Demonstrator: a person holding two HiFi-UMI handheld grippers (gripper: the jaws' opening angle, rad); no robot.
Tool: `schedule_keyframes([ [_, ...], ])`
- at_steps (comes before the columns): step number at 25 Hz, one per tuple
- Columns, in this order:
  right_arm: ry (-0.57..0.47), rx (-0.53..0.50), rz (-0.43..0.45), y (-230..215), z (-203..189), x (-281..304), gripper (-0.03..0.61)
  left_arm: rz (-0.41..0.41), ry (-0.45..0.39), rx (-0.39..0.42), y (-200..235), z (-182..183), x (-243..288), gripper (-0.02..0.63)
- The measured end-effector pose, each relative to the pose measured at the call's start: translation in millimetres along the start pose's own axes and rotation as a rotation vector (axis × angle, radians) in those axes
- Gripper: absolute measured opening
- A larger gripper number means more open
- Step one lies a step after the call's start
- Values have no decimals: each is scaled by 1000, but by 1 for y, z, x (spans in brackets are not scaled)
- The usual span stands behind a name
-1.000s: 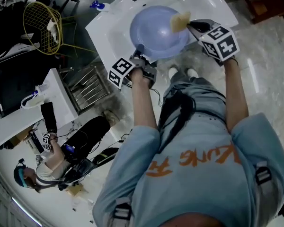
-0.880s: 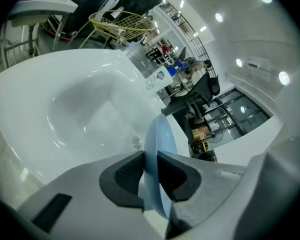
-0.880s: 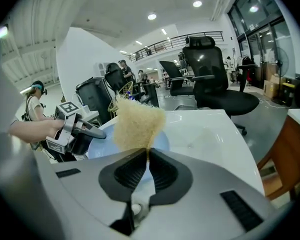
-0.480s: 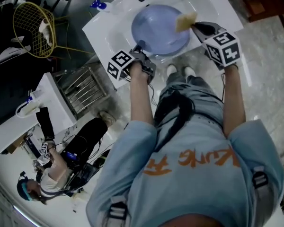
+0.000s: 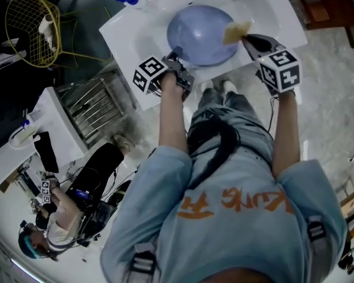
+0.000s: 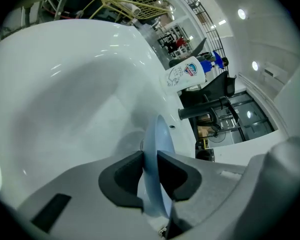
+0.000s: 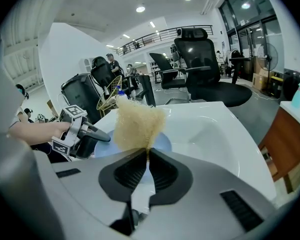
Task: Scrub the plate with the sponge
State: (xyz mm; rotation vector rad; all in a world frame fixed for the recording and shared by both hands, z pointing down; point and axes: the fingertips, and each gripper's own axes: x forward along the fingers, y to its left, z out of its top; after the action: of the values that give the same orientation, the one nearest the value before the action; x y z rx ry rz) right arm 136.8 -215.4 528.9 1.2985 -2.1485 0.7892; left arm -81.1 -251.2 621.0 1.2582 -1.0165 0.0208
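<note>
- Head view: dim, flat indoor light; white sink (image 5: 133, 37) nearly blown out; straight lines bend toward the edges.
- Right gripper view: ceiling lights (image 7: 141, 8) high above right claw (image 7: 146, 153), bright even light; sponge (image 7: 137, 124) at its tips sharp, claw body nearest the lens soft.
- Left gripper view: sink wall washed out, glare streaks, faint shadow beside plate (image 6: 157, 144); plate rim blurry close up.
- Both gripper views: heavy fisheye, black corners.

- Plate (image 5: 203, 34): round, pale blue, hollow side up in the white sink (image 5: 265, 5). Its near-left rim sits between the left gripper's (image 5: 176, 61) fingers, which have just been opening but touch both faces.
- Sponge (image 5: 236, 31): tan, coarse, fibrous. It is pinched at its base by the right gripper's (image 5: 248, 38) fingers, over the plate's right rim.
</note>
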Motion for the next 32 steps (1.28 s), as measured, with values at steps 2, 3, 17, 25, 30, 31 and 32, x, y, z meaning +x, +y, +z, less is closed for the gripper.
schedule_keyframes([
  [2, 5, 4, -10, 0, 0, -2, 18, 2, 24, -12, 2, 0, 4, 66],
  [3, 8, 8, -17, -1, 0, -3, 18, 4, 38, -20, 2, 0, 6, 66],
  [17, 4, 23, -81, -1, 0, -22, 18, -116, 267, 75, -12, -9, 23, 152],
  [25, -7, -7, -74, 15, 9, -22, 18, 28, 511, 480, -2, -38, 7, 153],
  [30, -46, -9, -115, 24, 20, -23, 18, 12, 443, 517, -9, -24, -3, 152],
  [31, -60, -10, -125, 25, 23, -23, 18, 7, 432, 537, -12, -21, -6, 150],
  [32, -76, -19, -132, 25, 28, -23, 18, 0, 419, 565, -18, -18, -9, 150],
])
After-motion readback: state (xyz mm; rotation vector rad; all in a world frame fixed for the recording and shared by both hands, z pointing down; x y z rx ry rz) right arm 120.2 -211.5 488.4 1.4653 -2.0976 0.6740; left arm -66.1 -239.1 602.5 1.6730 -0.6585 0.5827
